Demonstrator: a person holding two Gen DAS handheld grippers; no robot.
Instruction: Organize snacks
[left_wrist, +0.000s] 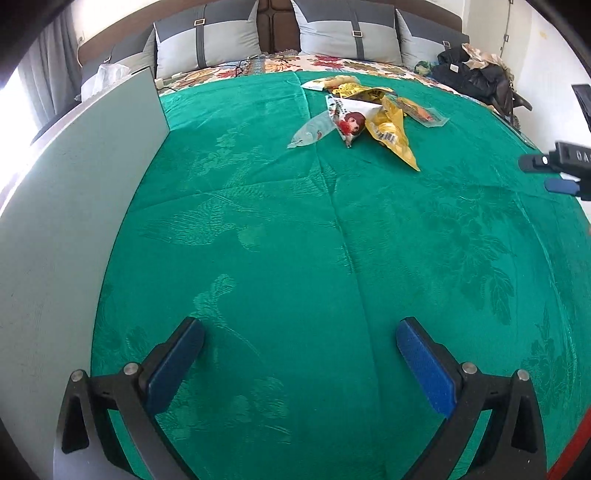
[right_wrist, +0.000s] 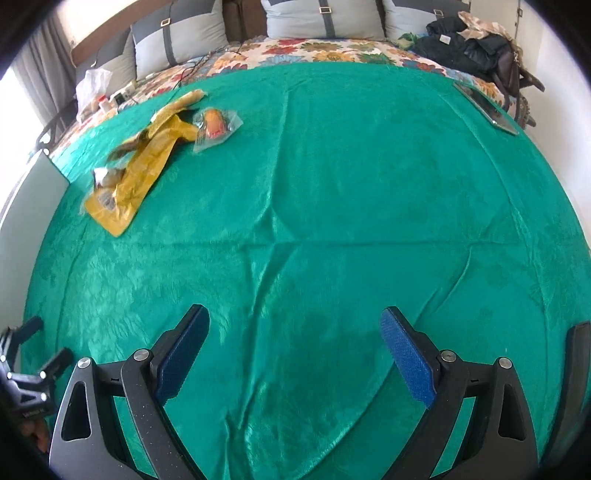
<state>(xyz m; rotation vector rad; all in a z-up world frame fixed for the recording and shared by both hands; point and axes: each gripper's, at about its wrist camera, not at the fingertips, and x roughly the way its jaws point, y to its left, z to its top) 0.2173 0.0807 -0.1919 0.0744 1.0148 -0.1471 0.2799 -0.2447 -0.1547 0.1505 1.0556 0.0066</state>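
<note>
Both grippers hang with jaws spread wide and nothing between them over the green bedspread; the snacks lie in a heap farther up the bed.

Nearest the lens, the left gripper (left_wrist: 300, 341) and the right gripper (right_wrist: 294, 330) each show blue pads well apart, only the green bedspread (left_wrist: 295, 240) under them. The snack packets (left_wrist: 369, 110) are piled together toward the pillows (left_wrist: 207, 40): a long yellow packet (left_wrist: 393, 138), a white pouch with a cartoon face (left_wrist: 349, 120), a clear wrapper (left_wrist: 312, 131) beside it, and a clear pack with orange contents (right_wrist: 216, 127) at the pile's far side. They look light, thin and crinkly, likely slippery film that buckles under a pinch and may hold brittle contents. A flat sealed end, such as the yellow packet's near tip, seems the best hold, since the overlapping packets could drag one another along.
</note>
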